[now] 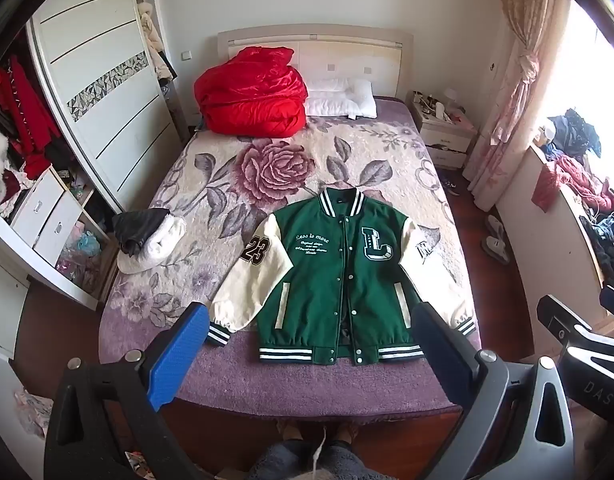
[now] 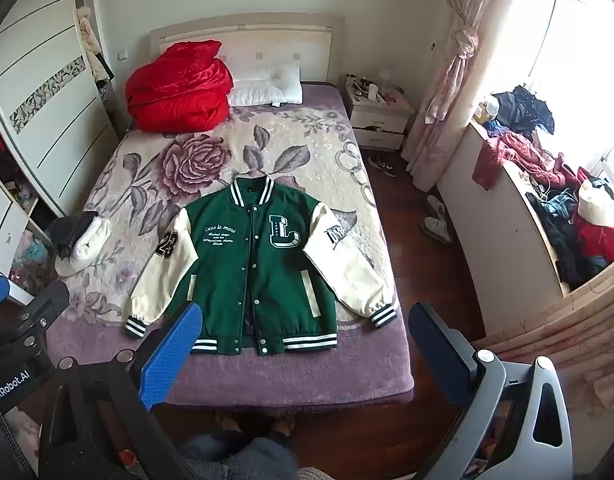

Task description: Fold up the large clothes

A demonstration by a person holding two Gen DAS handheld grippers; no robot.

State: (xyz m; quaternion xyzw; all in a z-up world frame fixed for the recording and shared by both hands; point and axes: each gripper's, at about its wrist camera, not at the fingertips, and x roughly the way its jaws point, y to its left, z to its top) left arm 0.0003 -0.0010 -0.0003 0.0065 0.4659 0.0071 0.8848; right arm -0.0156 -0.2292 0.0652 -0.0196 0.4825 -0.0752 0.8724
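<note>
A green varsity jacket with cream sleeves lies flat and face up near the foot of the bed, collar toward the headboard, sleeves spread out to both sides. My left gripper hovers high above the foot of the bed, open, with nothing between its blue-padded fingers. My right gripper is beside it, also open and empty, well clear of the jacket. The right gripper's frame shows at the edge of the left wrist view.
A red quilt bundle and a white pillow sit at the headboard. A small pile of black and white clothing lies at the bed's left edge. Wardrobe at left, nightstand and cluttered windowsill at right. A person's legs stand at the foot.
</note>
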